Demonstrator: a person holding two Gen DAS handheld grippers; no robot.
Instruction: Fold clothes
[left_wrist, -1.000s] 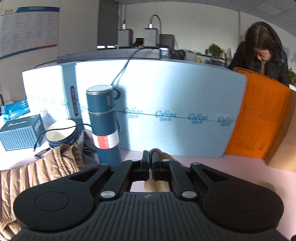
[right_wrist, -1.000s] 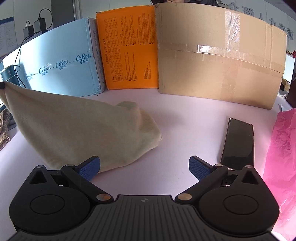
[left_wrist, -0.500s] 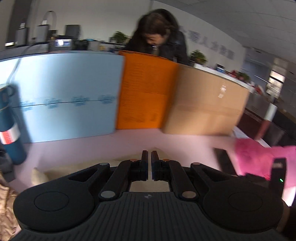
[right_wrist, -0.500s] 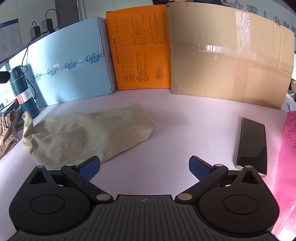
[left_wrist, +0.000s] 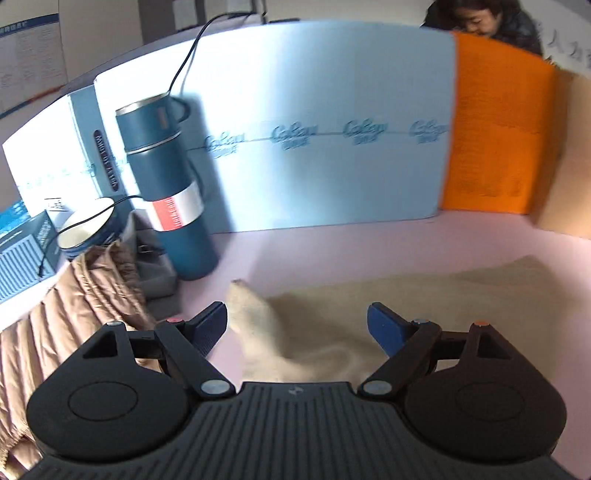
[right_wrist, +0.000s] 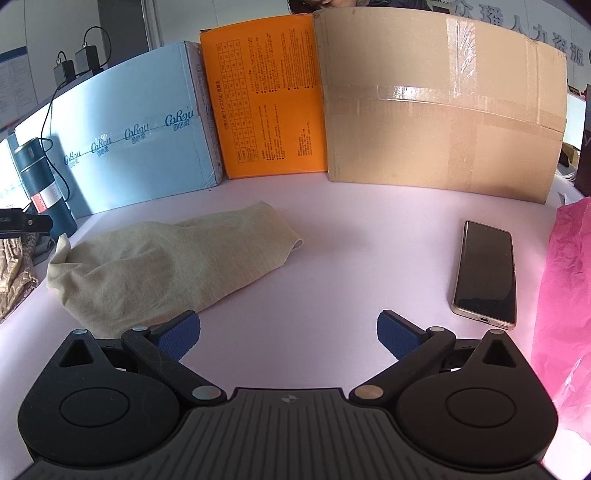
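Note:
A beige cloth (right_wrist: 166, 266) lies crumpled and loosely folded on the pink table, left of centre in the right wrist view. In the left wrist view the same cloth (left_wrist: 388, 314) lies just ahead of my left gripper (left_wrist: 297, 323), which is open and empty right over its near edge. My right gripper (right_wrist: 288, 332) is open and empty above bare table, just right of the cloth's near corner. A tip of the left gripper (right_wrist: 26, 223) shows at the far left of the right wrist view.
A teal flask (left_wrist: 166, 184), a bowl (left_wrist: 86, 230) and a brown quilted jacket (left_wrist: 66, 314) stand at the left. A blue box (right_wrist: 122, 147), an orange box (right_wrist: 266, 103) and a cardboard box (right_wrist: 443, 107) wall the back. A phone (right_wrist: 485, 273) and pink plastic bag (right_wrist: 565, 295) lie right.
My left gripper has opened and let go of the cloth, which dropped from hanging to lying flat on the table. The left view swung right, then back toward the flask. The right gripper stayed open.

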